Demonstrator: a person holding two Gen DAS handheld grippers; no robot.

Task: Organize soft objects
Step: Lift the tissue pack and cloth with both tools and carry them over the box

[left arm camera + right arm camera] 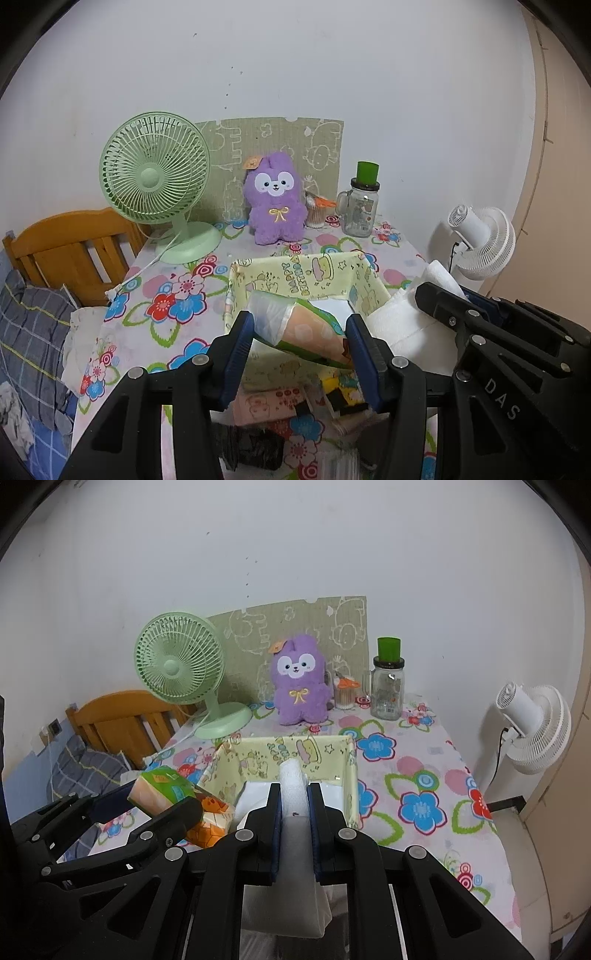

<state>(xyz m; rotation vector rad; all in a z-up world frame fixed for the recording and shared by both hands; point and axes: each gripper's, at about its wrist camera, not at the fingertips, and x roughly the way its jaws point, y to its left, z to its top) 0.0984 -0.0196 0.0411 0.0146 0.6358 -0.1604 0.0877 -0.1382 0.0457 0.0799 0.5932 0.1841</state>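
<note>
The tissue pack (310, 332), light, soft and slippery-wrapped, hangs over the near edge of the yellow box (295, 280), pinched across its middle by the left gripper (301, 345). The right gripper (294, 805) is clamped on a squashy white cloth (293, 786) above the same box. One pack, one cloth, one box, one purple plush (275, 203) at the far side.

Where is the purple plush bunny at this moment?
The fluffy purple plush bunny sits upright at the back of the flower-print table, against the green patterned board, between the mint-green desk fan and the glass mug jar.
</note>
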